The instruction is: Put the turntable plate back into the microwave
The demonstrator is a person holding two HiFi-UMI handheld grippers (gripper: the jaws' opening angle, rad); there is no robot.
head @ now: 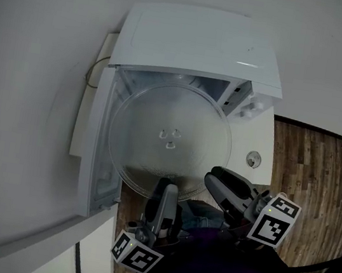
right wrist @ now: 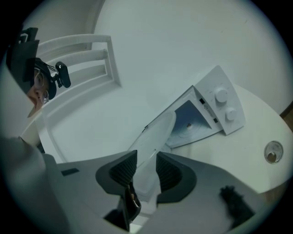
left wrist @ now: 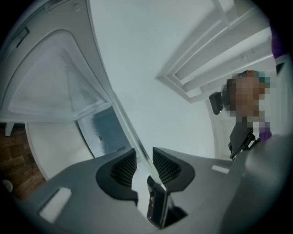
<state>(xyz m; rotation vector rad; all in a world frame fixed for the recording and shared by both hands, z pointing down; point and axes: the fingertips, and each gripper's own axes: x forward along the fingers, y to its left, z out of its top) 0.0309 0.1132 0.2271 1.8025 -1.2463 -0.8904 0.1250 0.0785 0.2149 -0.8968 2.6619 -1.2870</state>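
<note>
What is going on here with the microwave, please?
A person holds the glass turntable plate by its near rim, the left gripper and the right gripper each clamped on it. The microwave has its door open, and the plate hangs in front of the cavity, not yet set inside.

White microwave, clear plate, brown wood-grain floor.
</note>
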